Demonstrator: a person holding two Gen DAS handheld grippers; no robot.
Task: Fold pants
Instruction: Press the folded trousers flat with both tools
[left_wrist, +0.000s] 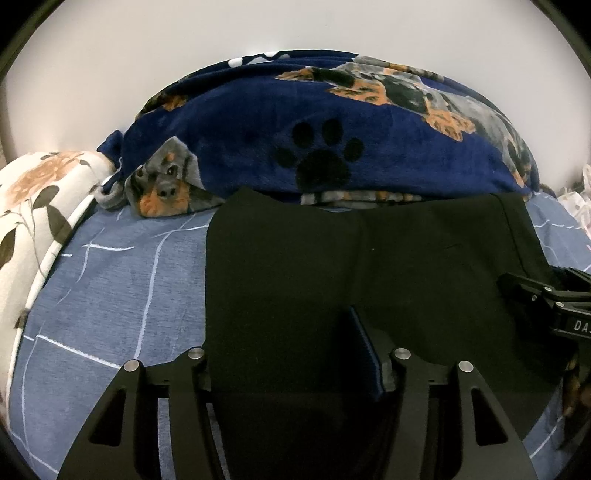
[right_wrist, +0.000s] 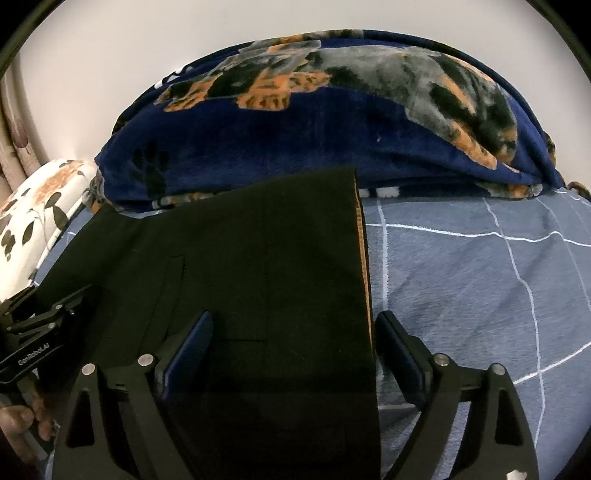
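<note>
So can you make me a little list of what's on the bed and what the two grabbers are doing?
pants: black pants, folded flat on the blue checked bedsheet
behind pants: navy dog-print blanket
far left: floral pillow
left gripper: open, fingers straddle the pants' left edge
right gripper: open, fingers straddle the pants' right edge
grip: neither is clamped on the cloth

The pants (left_wrist: 332, 266) lie flat on the bed (left_wrist: 110, 280), their far edge touching the blanket (left_wrist: 258, 147) heaped along the bed's far edge. A pillow (left_wrist: 33, 206) sits at the far left corner.
</note>
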